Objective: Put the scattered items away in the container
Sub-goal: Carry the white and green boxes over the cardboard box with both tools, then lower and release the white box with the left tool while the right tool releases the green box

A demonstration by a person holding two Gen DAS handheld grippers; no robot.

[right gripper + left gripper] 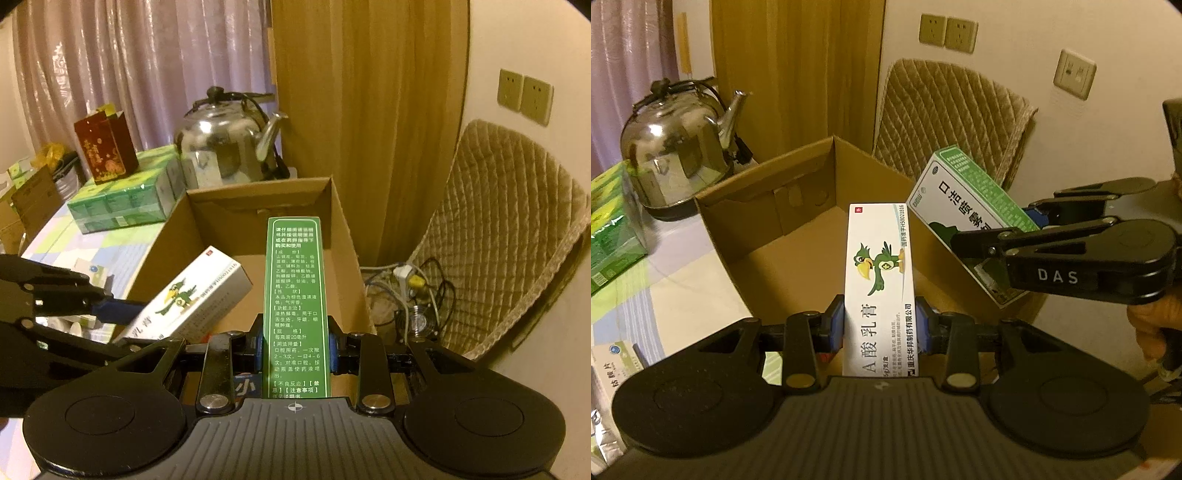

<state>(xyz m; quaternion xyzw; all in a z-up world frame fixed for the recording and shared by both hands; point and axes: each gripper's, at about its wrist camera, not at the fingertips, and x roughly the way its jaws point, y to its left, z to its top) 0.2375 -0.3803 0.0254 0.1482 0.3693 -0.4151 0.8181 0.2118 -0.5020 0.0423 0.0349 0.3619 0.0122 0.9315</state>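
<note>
Overhead, rectangular cartons (881, 280) (295, 306), corrugated box (768, 221).

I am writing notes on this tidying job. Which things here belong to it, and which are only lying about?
Belong to the job:
- white parrot box, in left gripper
- green spray box, in right gripper
- cardboard box

Lying about:
- kettle
- red gift bag
- quilted cushion

A steel kettle (225, 144) stands on the table (687, 280) behind a stack of green packs (122, 199), with a red gift bag (105, 147) on top. A quilted pad (945, 118) leans against the wall under beige sockets (947, 35). Curtains (122, 62) hang behind; cables (410, 291) tangle on the floor.
</note>
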